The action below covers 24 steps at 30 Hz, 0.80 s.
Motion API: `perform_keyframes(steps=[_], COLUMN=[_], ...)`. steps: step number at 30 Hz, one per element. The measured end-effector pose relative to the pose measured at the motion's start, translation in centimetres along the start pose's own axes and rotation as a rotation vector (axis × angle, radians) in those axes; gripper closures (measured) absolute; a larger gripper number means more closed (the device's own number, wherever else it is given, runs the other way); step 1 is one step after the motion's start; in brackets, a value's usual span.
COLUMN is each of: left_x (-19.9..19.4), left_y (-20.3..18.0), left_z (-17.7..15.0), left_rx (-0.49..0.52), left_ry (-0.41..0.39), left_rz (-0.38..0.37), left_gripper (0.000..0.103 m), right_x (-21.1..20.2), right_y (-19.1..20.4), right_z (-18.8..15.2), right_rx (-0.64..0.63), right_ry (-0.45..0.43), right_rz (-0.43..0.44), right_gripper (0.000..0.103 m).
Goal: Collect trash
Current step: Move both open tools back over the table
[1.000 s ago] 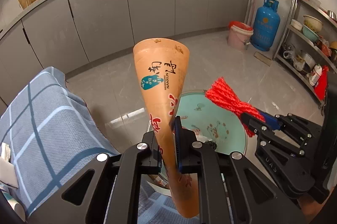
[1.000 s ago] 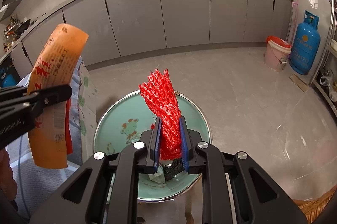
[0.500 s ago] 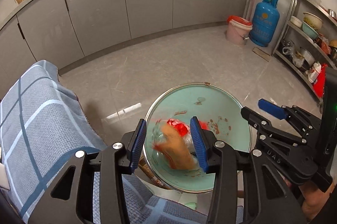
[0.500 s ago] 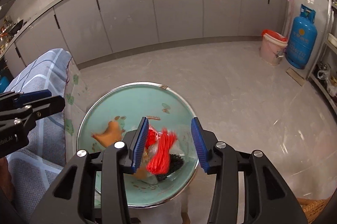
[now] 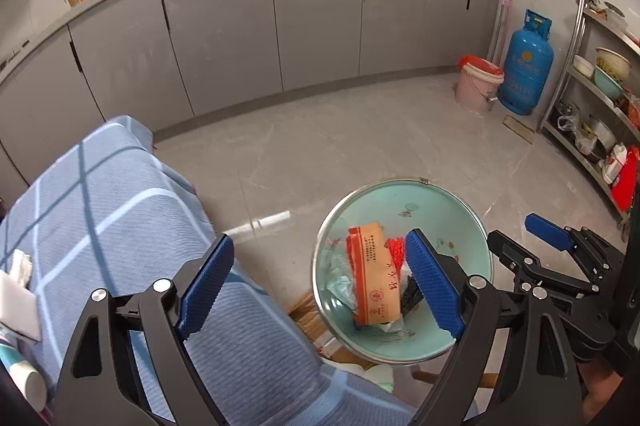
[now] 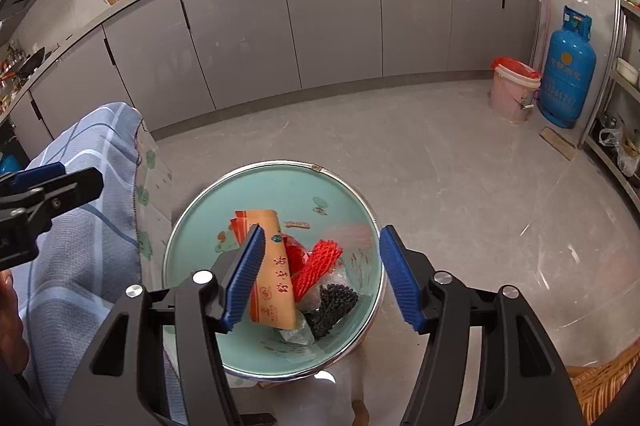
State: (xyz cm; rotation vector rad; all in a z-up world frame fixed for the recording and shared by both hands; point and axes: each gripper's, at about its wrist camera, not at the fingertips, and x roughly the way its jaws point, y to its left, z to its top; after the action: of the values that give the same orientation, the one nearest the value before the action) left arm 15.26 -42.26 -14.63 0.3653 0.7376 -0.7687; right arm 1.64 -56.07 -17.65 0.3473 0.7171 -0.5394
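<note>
Both the left tongs (image 5: 320, 278) and right tongs (image 6: 322, 276) gape empty above a green basin (image 6: 280, 186); its orange wrapper (image 6: 272, 278) lies at nine o'clock of red netting (image 6: 320, 264).

A round green basin (image 6: 332, 186) with a shiny metal rim holds the trash. A long orange paper wrapper (image 6: 274, 286) with red writing lies flat inside it, near the left side. Just beside it on the right is a red net (image 6: 318, 266). A black lump (image 6: 334, 308) and some clear plastic (image 6: 296, 336) sit at the near end.
</note>
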Motion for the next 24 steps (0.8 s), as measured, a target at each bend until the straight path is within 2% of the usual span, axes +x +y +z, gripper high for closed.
perform_keyframes(steps=[10,17,22,24], left_x=[-4.7,-8.7,-11.9,-13.4], left_y=[2.1,3.9,6.8,8.4], left_z=[-0.7,-2.0,-3.7,-4.6], left_rx=[-0.021,-0.028,-0.044,-0.056], left_ry=[-0.062,-0.101,-0.125,-0.136], left_rz=[0.054,0.101,0.167,0.219], left_gripper=[0.015,0.015,0.014,0.011], right_x=[-2.7,-4.2,-5.6,-5.9], right_y=[2.5,6.2,9.9,11.4], right_z=[0.0,0.3,0.0,-0.1], right_rx=[-0.029,-0.075,-0.122,-0.145], right_ry=[-0.032,-0.049,-0.06,-0.059], right_rz=[0.037,0.083,0.134,0.153], right_gripper=[0.038,0.037,0.033,0.032])
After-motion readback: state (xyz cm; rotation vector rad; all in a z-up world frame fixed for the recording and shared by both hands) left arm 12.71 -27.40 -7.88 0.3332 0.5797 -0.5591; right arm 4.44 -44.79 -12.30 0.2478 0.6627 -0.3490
